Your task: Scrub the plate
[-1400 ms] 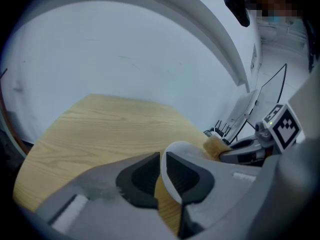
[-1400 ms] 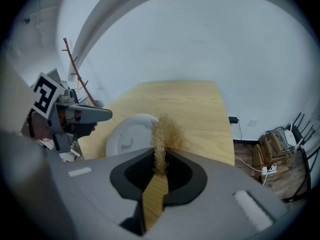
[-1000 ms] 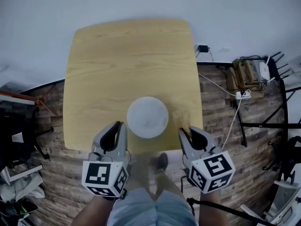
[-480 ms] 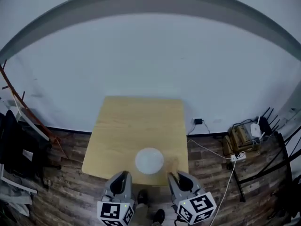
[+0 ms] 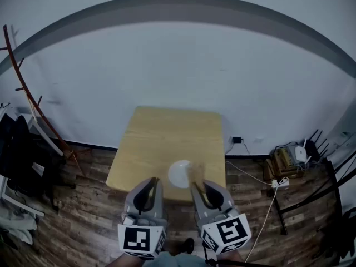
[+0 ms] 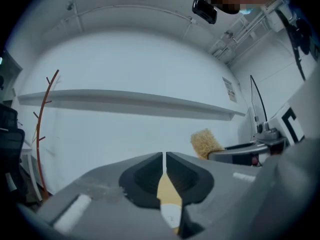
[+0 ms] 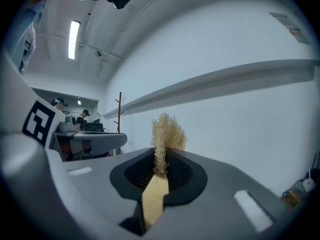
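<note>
Now my right tongs (image 5: 200, 186), clamping the scrubber (image 5: 194, 174), have neared the plate (image 5: 178, 174) by the tabletop's (image 5: 167, 132) near edge, left tongs (image 5: 149, 183) closed empty: scrubbing's next.

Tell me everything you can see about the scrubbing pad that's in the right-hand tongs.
The pale straw-coloured scrubbing pad is a loose tangle of wiry fibres, like a coir or loofah scourer. The right tongs are shut on its lower part, so a frizzy tuft sticks out past their tips. It is held up in the air; from the head view it shows by the right edge of the round white plate on the light wooden table.
</note>
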`<state>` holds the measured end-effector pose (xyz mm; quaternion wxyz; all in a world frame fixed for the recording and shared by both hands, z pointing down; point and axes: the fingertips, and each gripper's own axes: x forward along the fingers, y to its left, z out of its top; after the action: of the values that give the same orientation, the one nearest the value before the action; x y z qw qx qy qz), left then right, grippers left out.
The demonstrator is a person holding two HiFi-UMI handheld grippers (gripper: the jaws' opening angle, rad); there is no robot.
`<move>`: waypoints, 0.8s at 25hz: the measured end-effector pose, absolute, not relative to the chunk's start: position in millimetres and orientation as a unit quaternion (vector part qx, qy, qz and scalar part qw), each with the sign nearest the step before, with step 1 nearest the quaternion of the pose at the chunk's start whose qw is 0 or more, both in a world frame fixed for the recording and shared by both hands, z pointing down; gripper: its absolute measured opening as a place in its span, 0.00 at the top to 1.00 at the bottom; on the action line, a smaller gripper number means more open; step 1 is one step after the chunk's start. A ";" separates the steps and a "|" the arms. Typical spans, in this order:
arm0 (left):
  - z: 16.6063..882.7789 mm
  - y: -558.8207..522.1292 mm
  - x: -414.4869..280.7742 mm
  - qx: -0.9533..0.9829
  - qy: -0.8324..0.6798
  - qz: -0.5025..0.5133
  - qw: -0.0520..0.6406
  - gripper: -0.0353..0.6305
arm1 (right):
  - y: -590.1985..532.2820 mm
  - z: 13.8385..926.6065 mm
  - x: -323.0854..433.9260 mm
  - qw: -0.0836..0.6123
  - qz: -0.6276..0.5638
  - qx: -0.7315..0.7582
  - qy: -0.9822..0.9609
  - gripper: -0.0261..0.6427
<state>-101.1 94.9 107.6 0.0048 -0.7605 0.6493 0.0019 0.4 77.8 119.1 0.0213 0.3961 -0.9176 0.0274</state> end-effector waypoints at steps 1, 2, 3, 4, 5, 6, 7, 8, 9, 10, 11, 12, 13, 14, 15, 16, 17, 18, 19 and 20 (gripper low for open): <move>106.9 98.2 -102.5 -0.763 0.646 0.001 0.006 0.88 | 80.9 118.2 -4.0 0.021 0.025 0.400 -0.916 0.89; 107.0 101.3 -104.2 -0.766 0.643 0.001 0.005 0.88 | 84.3 118.4 -8.7 0.023 0.024 0.403 -0.915 0.89; 107.1 104.3 -106.6 -0.769 0.639 0.003 0.003 0.88 | 87.9 119.2 -14.1 0.025 0.023 0.405 -0.913 0.89; 107.2 107.2 -109.8 -0.771 0.636 0.007 -0.001 0.89 | 91.4 120.6 -20.0 0.027 0.023 0.407 -0.913 0.89; 107.7 110.1 -113.5 -0.773 0.634 0.012 -0.007 0.90 | 94.7 122.6 -26.0 0.030 0.023 0.408 -0.912 0.89; 109.0 112.7 -117.1 -0.775 0.631 0.016 -0.012 0.91 | 97.7 124.8 -31.5 0.033 0.023 0.409 -0.912 0.89; 111.1 114.9 -120.0 -0.777 0.628 0.018 -0.016 0.91 | 100.0 126.7 -35.7 0.035 0.024 0.410 -0.911 0.89; 113.5 116.5 -121.7 -0.780 0.625 0.018 -0.018 0.91 | 101.7 127.6 -38.3 0.036 0.025 0.412 -0.910 0.89; 115.4 117.6 -122.2 -0.784 0.620 0.015 -0.019 0.91 | 102.5 127.2 -39.2 0.037 0.024 0.416 -0.908 0.90; 116.6 117.9 -121.7 -0.789 0.615 0.012 -0.015 0.91 | 102.6 125.9 -38.8 0.038 0.023 0.421 -0.906 0.90; 117.2 117.3 -120.8 -0.793 0.609 0.009 -0.009 0.91 | 101.8 124.4 -37.7 0.038 0.021 0.426 -0.904 0.90; 117.5 116.0 -119.8 -0.798 0.603 0.008 -0.005 0.91 | 100.5 123.0 -36.5 0.039 0.019 0.431 -0.901 0.90; 117.3 114.3 -118.8 -0.801 0.599 0.008 -0.005 0.91 | 99.0 122.0 -35.7 0.039 0.017 0.435 -0.899 0.90; 116.8 113.0 -117.8 -0.802 0.597 0.010 -0.010 0.91 | 97.9 121.2 -35.3 0.037 0.017 0.439 -0.898 0.90; 115.9 112.4 -117.1 -0.804 0.595 0.013 -0.015 0.91 | 97.5 120.7 -35.1 0.035 0.018 0.442 -0.896 0.90; 114.9 112.2 -116.8 -0.805 0.593 0.015 -0.019 0.91 | 97.4 120.3 -35.4 0.033 0.019 0.445 -0.895 0.90; 113.8 111.8 -117.2 -0.806 0.592 0.017 -0.020 0.91 | 96.8 119.6 -36.2 0.031 0.018 0.447 -0.894 0.90; 112.4 110.7 -118.0 -0.807 0.590 0.019 -0.019 0.91 | 95.6 118.4 -37.6 0.029 0.018 0.448 -0.893 0.90; 111.0 109.1 -119.1 -0.808 0.589 0.020 -0.016 0.91 | 94.0 117.1 -39.3 0.027 0.017 0.449 -0.893 0.90; 109.8 107.3 -120.1 -0.809 0.588 0.020 -0.013 0.91 | 92.4 115.5 -40.7 0.026 0.015 0.449 -0.893 0.90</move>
<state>-120.1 107.3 109.8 -0.0127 -0.8086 0.5879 0.0205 -40.7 92.4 115.5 0.0261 0.4486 -0.8932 0.0154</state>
